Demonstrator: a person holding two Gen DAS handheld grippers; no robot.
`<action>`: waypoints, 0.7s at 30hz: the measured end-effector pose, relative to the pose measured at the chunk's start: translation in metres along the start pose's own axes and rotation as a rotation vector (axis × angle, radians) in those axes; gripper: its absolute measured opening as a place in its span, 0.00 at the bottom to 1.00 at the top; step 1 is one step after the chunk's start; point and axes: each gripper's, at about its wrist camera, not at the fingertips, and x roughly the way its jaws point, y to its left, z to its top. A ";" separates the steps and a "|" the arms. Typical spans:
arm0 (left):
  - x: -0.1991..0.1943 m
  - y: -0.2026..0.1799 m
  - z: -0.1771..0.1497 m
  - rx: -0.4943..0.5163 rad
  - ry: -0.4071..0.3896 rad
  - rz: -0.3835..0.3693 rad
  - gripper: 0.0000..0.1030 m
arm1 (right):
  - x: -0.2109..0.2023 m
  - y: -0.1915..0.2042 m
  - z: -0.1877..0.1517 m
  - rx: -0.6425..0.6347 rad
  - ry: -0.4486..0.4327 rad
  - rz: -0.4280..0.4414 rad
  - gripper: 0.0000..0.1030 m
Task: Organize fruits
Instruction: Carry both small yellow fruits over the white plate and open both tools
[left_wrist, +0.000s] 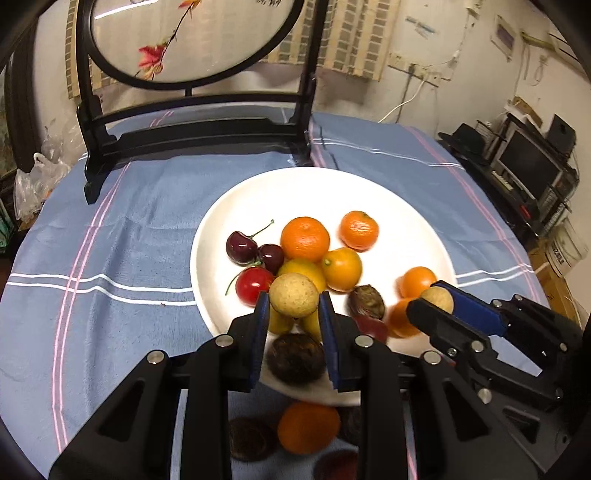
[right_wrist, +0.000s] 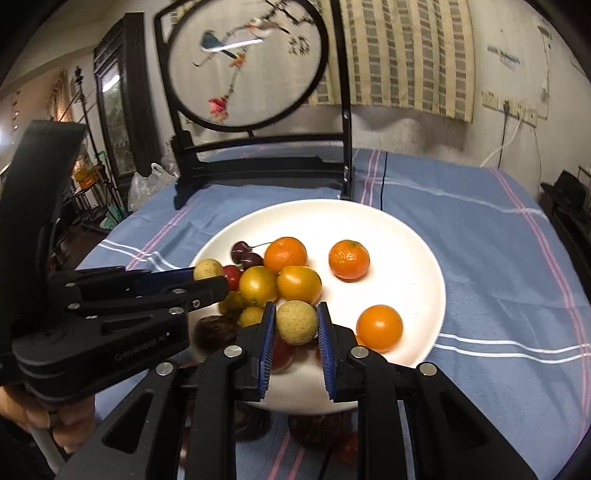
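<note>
Longans: one (left_wrist: 293, 295) clamped in left jaws, another (right_wrist: 296, 322) in right jaws, above plate (right_wrist: 406, 229) near rim

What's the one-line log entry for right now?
left tongs: shut on longan | right tongs: shut on second longan | both over white plate

Blurred dark fruits (right_wrist: 314, 430) under plate rim (right_wrist: 295, 404), behind fingers (right_wrist: 266, 354).
</note>
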 end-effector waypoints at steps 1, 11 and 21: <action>0.003 0.001 -0.001 -0.004 0.003 0.000 0.26 | 0.004 -0.001 -0.001 0.012 0.005 0.005 0.25; -0.015 0.019 -0.009 -0.055 -0.055 0.020 0.68 | -0.008 -0.028 -0.015 0.109 -0.011 0.034 0.47; -0.037 0.025 -0.042 -0.040 -0.054 0.040 0.74 | -0.028 -0.045 -0.048 0.149 0.029 0.030 0.56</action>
